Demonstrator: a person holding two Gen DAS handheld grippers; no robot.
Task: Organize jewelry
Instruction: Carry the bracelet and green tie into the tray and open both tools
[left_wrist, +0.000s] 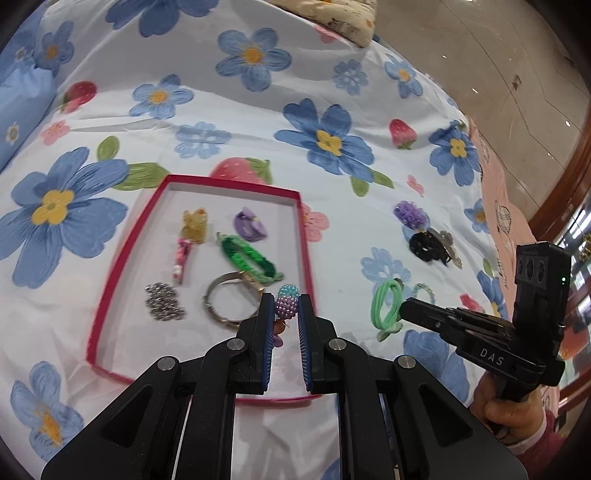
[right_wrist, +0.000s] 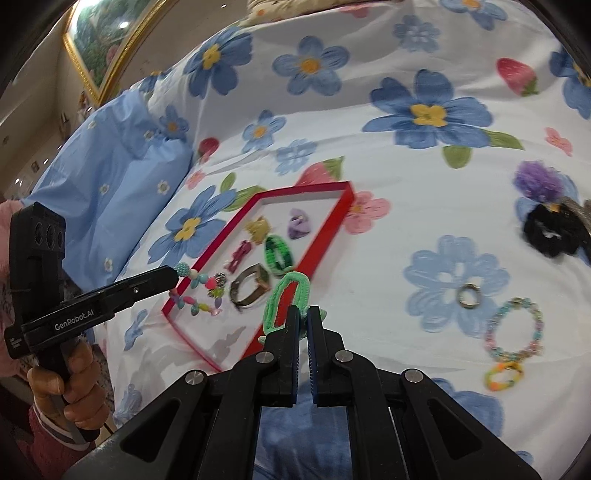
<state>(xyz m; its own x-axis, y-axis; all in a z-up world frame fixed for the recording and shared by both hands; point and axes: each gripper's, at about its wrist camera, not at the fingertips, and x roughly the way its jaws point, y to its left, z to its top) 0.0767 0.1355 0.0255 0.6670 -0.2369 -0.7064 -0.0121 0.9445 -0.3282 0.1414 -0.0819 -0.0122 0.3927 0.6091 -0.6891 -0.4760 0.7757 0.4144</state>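
Observation:
A red-rimmed tray lies on the floral bedspread and holds a yellow clip, a purple clip, a pink clip, a green braided band, a metal bangle and a silver chain. My left gripper is shut on a beaded bracelet over the tray's right side; the bracelet hangs into the tray in the right wrist view. My right gripper is shut on a light green hair tie, right of the tray; the tie also shows in the left wrist view.
On the bedspread right of the tray lie a purple pompom tie, a black scrunchie, a small metal ring, a pastel bead bracelet and a yellow-orange bead ring. A blue pillow sits left. The floor lies beyond the bed's right edge.

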